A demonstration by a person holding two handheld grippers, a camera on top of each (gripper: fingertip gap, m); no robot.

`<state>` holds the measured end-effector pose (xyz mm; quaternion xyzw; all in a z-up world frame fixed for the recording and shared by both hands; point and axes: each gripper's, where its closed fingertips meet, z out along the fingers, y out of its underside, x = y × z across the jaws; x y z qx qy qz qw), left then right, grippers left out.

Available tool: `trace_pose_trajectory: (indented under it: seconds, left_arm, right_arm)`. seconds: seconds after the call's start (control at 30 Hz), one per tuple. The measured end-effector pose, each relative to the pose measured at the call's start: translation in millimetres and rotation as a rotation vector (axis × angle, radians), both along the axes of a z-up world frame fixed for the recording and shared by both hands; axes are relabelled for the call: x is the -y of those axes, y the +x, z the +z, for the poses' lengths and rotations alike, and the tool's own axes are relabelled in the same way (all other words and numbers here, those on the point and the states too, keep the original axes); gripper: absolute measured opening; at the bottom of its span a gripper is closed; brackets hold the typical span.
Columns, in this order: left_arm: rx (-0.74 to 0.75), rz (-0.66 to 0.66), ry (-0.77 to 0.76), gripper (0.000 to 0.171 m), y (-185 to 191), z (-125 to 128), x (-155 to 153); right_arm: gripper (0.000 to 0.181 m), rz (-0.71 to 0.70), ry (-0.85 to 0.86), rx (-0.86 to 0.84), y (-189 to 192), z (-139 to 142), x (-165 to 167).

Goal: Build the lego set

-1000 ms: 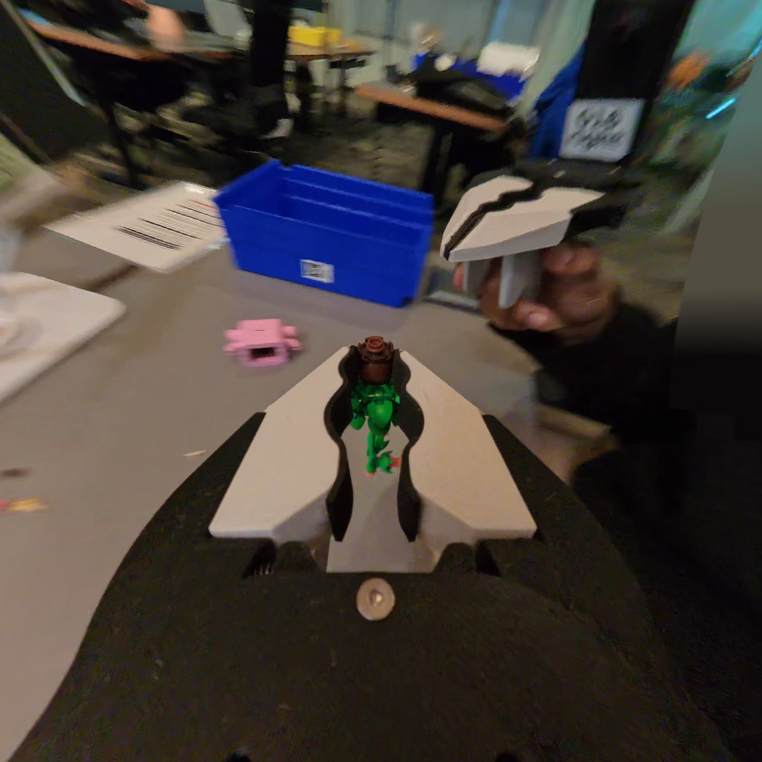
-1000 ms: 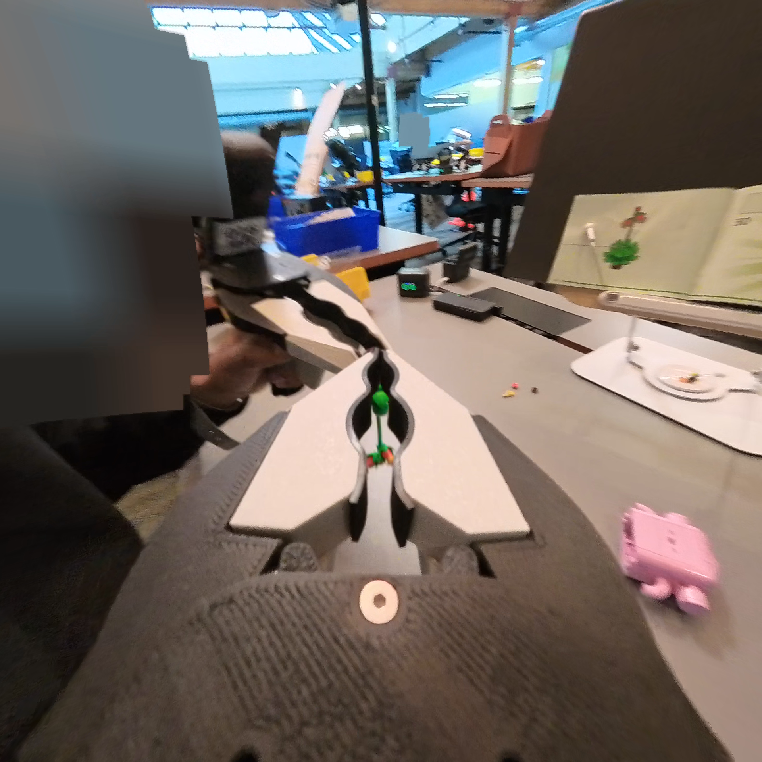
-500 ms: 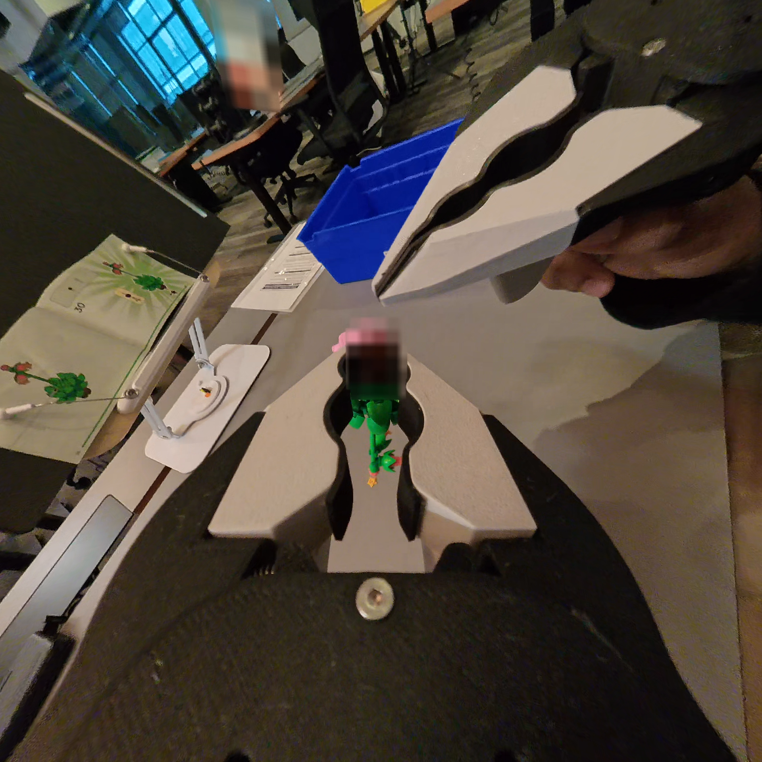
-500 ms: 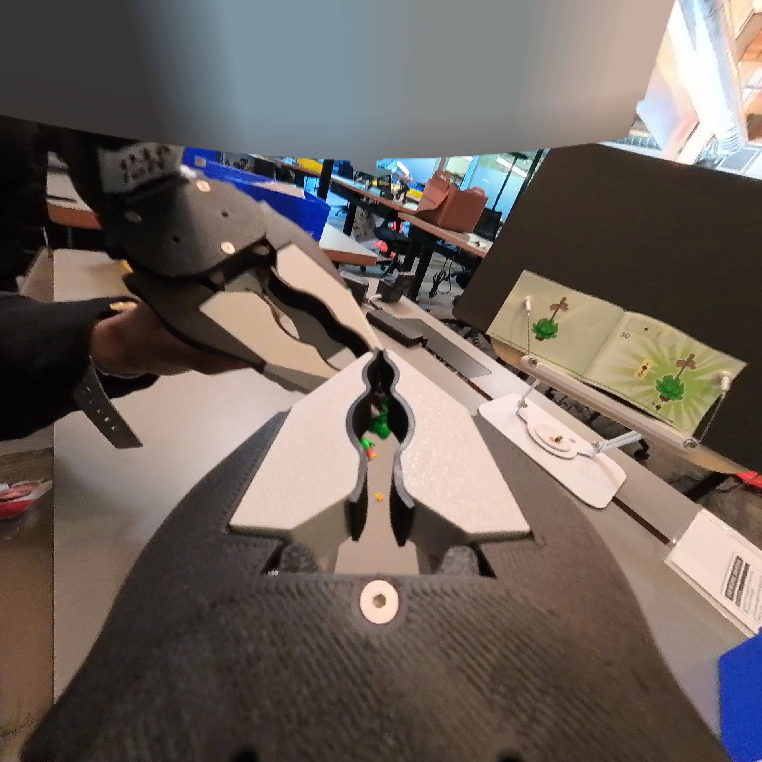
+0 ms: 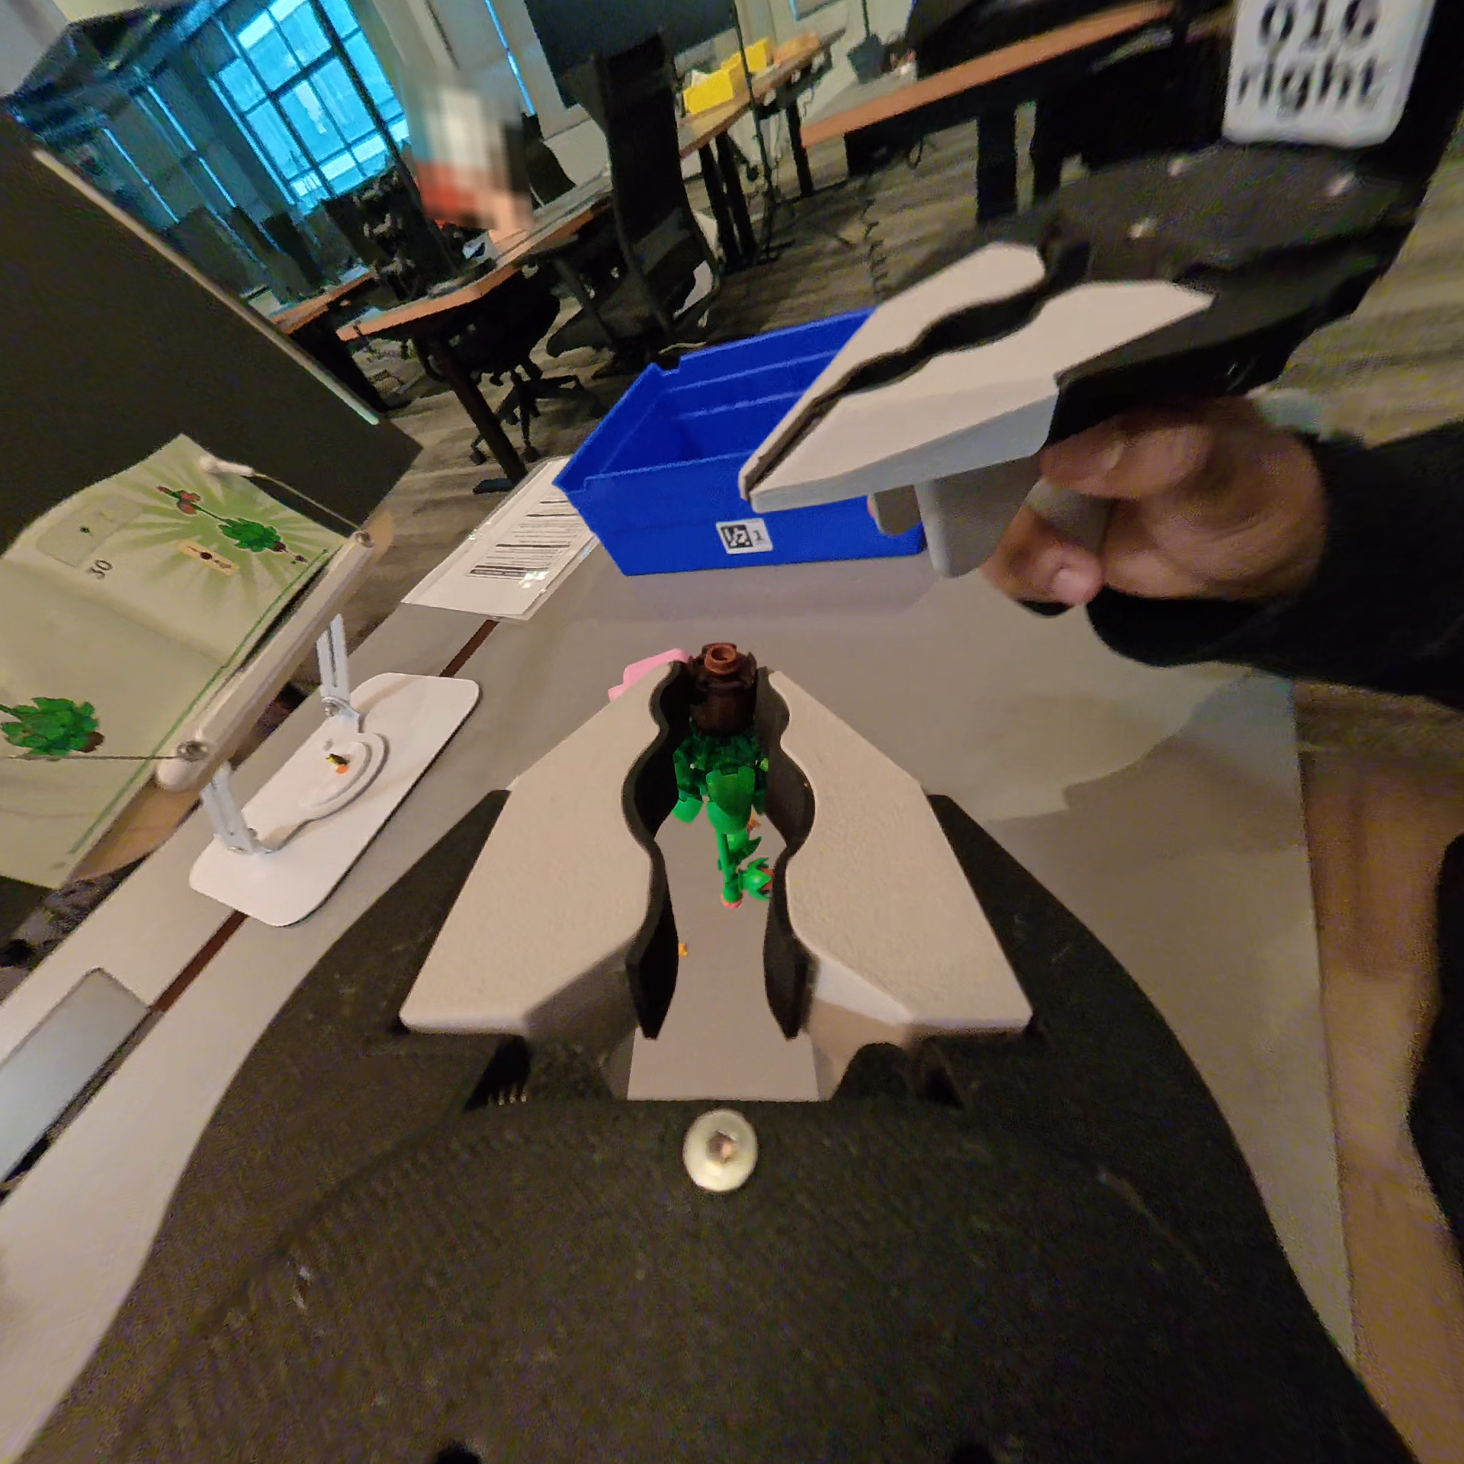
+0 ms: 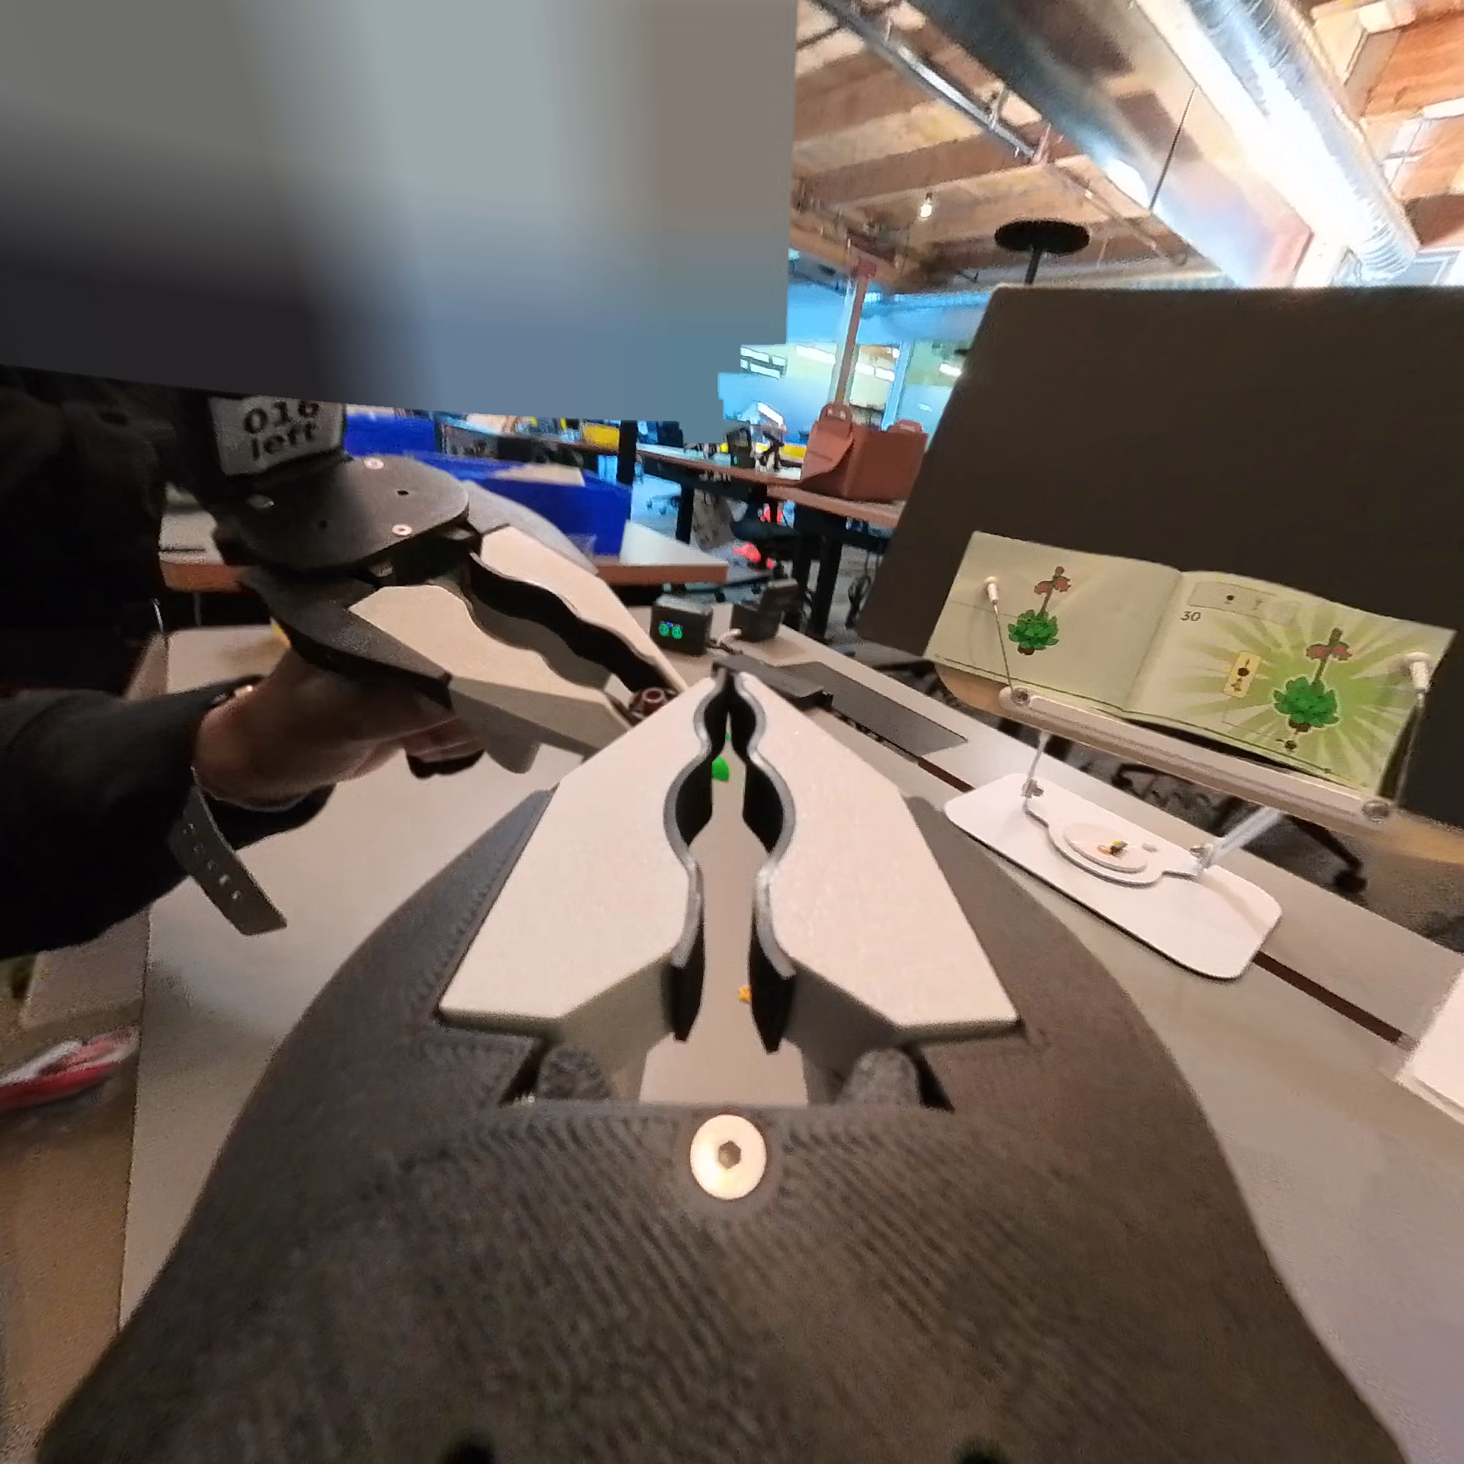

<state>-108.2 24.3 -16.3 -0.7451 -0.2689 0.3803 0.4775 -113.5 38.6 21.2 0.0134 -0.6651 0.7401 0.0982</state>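
My left gripper [image 5: 719,683] is shut on a small lego plant: a brown round piece [image 5: 719,693] sits at the fingertips, with green leaves and a stem [image 5: 725,808] hanging in the gap behind it. It is held above the grey table [image 5: 990,792]. My right gripper [image 6: 729,683] is shut, and nothing shows between its tips. In the left wrist view the right gripper [image 5: 756,487] hovers above and to the right of the plant. In the right wrist view the left gripper [image 6: 661,695] sits just left of my right fingertips, and the brown piece [image 6: 651,699] shows there.
An open instruction booklet [image 6: 1188,657] rests on a white stand [image 5: 317,792] at the table's edge. A blue bin [image 5: 697,451] and a paper sheet [image 5: 515,539] lie beyond. A pink lego block [image 5: 643,672] peeks out behind my left fingertips. A tiny orange piece [image 6: 743,993] lies on the table.
Both views swung toward the booklet. The right gripper came close over the left fingertips, then drew back up and to the right. The left gripper kept hold of the plant.
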Motion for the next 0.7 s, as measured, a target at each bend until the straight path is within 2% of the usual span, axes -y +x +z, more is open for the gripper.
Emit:
trace_pose_trajectory:
  seconds: [0.1, 0.2, 0.27, 0.37, 0.43, 0.5, 0.57, 0.7]
  left_arm:
    - [0.019, -0.003, 0.104, 0.014, -4, 1, 11]
    - [0.070, 0.003, 0.278, 0.014, -14, -10, 33]
    - [0.123, -0.039, 0.514, 0.014, -19, -14, 52]
    - [0.160, -0.164, 0.943, 0.013, -17, -5, 89]
    - [0.149, -0.219, 1.128, 0.012, -16, -6, 113]
    - [0.141, -0.274, 1.228, 0.012, -14, -10, 124]
    - [0.140, -0.349, 1.306, 0.012, -11, -11, 126]
    - [0.138, -0.437, 1.398, 0.012, -15, -12, 124]
  right_arm:
    - [0.000, 0.011, -0.093, 0.044, -16, -8, -7]
    - [0.000, -0.055, -0.180, 0.026, -41, -38, -18]
    - [0.000, -0.140, -0.173, 0.053, -63, -63, -19]
    - [0.000, -0.089, -0.157, 0.164, -69, -66, -16]
    - [0.000, -0.154, -0.124, 0.196, -81, -79, -13]
    - [0.018, -0.199, -0.059, 0.207, -90, -91, -7]
    - [0.026, -0.214, -0.005, 0.195, -92, -98, -1]
    - [0.041, -0.316, -0.003, 0.133, -112, -88, 5]
